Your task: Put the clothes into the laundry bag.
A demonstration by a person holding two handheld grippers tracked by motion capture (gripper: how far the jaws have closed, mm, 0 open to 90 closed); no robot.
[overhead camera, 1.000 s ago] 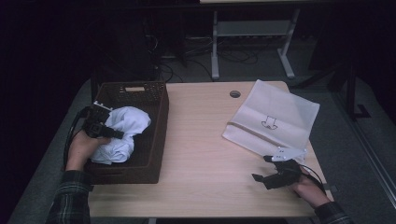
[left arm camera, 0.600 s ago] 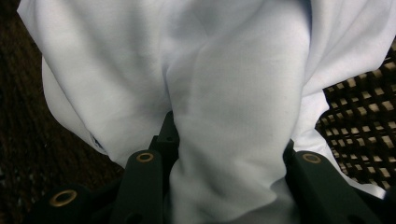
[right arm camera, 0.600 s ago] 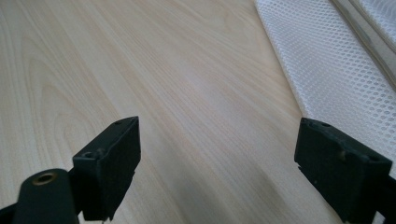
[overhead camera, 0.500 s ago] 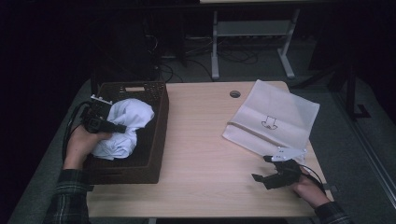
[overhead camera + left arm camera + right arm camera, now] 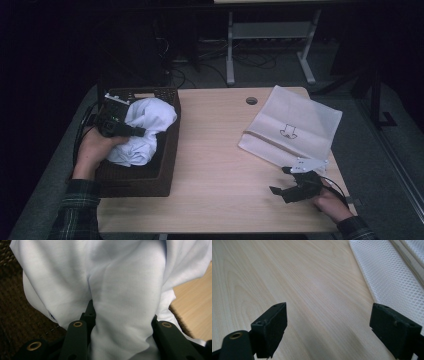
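A crumpled white cloth (image 5: 145,130) hangs partly lifted above the dark woven basket (image 5: 150,180) at the table's left. My left gripper (image 5: 136,132) is shut on a thick fold of it. In the left gripper view the cloth (image 5: 120,277) bulges between the two black jaws of my left gripper (image 5: 122,315). My right gripper (image 5: 280,181) rests low on the table near the front right, open, with nothing between its jaws. Seen in its own view, my right gripper (image 5: 329,315) has bare wood between its fingers and the white mesh bag (image 5: 392,272) just beyond.
The white mesh bag (image 5: 295,125) with a small printed mark lies flat at the back right of the wooden table (image 5: 215,150). A round cable hole (image 5: 251,100) sits near the far edge. Desk legs and cables stand in the dark behind.
My left gripper has risen and drawn back a little with the cloth, pulling more of it up out of the basket. The right gripper has stayed put.
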